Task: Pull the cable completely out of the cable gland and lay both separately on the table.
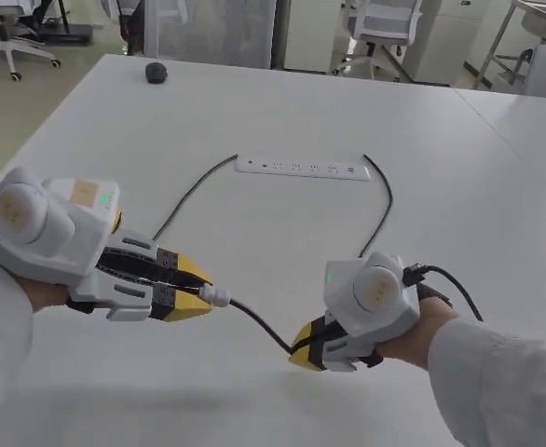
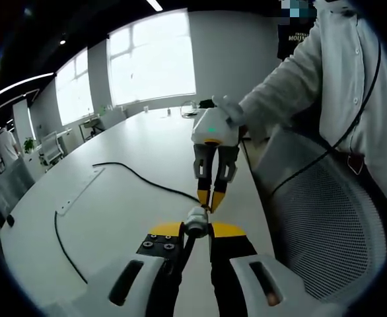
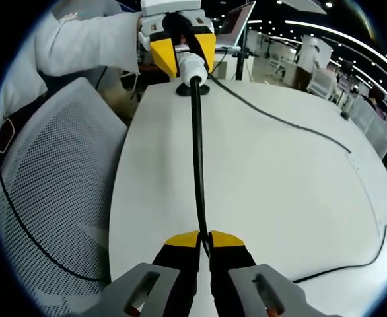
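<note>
Two tongs grip over the near counter (image 1: 282,233): left tongs (image 1: 203,294) at 8 o'clock pinch the cable gland (image 1: 217,297), right tongs (image 1: 297,354) at 5 o'clock pinch the cable (image 1: 259,323), so extraction looks unfinished and wants a straight pull apart.

Yellow-tipped white grippers (image 1: 204,296) (image 1: 298,355), white sleeves (image 1: 501,377)

I see a black cable (image 1: 254,319), whitish gland (image 1: 214,297), yellow tips on my left tongs (image 1: 201,292) and right tongs (image 1: 298,355), white worktop (image 1: 282,102), white power strip (image 1: 301,169), grey dotted-mesh chair (image 3: 55,165).
</note>
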`<action>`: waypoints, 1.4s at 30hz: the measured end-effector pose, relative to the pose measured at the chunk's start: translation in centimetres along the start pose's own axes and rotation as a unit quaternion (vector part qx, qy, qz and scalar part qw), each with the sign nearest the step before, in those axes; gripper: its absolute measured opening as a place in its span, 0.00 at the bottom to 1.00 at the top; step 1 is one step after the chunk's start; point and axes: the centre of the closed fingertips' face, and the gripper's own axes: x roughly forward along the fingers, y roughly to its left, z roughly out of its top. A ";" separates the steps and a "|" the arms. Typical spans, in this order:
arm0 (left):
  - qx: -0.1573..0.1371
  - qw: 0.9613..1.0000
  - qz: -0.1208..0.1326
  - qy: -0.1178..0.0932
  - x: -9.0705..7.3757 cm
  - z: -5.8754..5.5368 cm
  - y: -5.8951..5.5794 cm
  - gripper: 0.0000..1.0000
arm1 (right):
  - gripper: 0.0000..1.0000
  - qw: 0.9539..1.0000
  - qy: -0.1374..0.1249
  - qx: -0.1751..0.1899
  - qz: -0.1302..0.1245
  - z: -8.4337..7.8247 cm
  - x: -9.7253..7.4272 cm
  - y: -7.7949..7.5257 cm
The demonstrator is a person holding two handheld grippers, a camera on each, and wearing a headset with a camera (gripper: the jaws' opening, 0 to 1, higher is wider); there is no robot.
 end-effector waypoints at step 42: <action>0.007 1.000 -0.012 0.009 0.7 -0.1 -0.4 0.15 | 0.04 0.993 -0.105 -0.054 -0.008 11.5 -3.6 1.2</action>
